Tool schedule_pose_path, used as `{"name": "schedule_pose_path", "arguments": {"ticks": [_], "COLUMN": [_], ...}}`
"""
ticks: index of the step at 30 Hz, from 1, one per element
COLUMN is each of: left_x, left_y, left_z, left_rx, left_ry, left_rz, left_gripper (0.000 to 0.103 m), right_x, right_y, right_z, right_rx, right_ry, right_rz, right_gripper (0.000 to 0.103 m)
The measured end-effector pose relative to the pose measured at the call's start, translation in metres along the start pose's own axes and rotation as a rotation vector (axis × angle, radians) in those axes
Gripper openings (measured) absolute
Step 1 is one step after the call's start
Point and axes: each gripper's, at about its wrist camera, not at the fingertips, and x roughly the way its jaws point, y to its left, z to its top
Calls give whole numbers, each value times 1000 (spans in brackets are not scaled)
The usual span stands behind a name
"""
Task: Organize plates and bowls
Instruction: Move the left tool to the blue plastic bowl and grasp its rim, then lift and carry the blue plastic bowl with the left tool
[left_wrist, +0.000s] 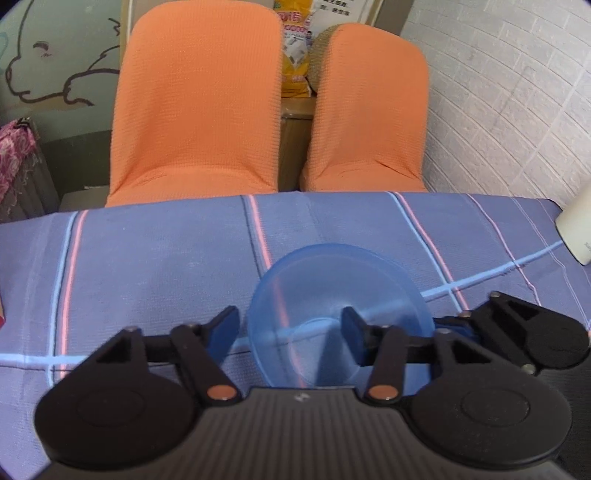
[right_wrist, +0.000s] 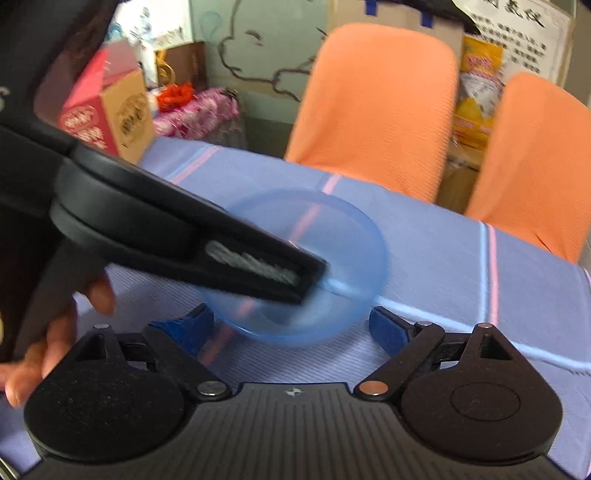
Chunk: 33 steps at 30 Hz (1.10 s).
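Note:
A translucent blue bowl (left_wrist: 332, 295) sits on the blue striped tablecloth (left_wrist: 147, 266). My left gripper (left_wrist: 291, 321) is open and straddles the bowl's left wall, with one finger inside the bowl and the other outside it. In the right wrist view the left gripper (right_wrist: 314, 277) reaches in from the left over the blurred bowl (right_wrist: 332, 236), held by a hand (right_wrist: 55, 332). My right gripper (right_wrist: 290, 326) stands wide open, with the bowl's near rim between its fingers. No plates are in view.
Two orange-covered chairs (left_wrist: 199, 99) (left_wrist: 369, 110) stand just past the table's far edge. A cream object (left_wrist: 576, 229) stands at the table's right edge. A red and brown carton (right_wrist: 107, 107) and pink floral cloth (right_wrist: 199, 110) lie beyond the far left corner.

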Motion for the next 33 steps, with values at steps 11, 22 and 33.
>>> {"name": "schedule_pose_path", "arguments": {"ticks": [11,22,33], "left_x": [-21,-54,-104], "left_y": [-4,-57,-166], "left_z": [-7,-28,-81], "left_rx": [-8,4,93], "left_ry": [31,43,36], "left_rz": [-56,-114,-192], "left_gripper": [44,44,44], "right_x": [-25,-78,-170], "right_y": [11,7,-2], "right_z": [4,-21,-89], "right_rx": [-26,46,138], "right_ry": [-20,18,6], "right_rz": [-8,-42,-100], "right_gripper": [80,81,82]}}
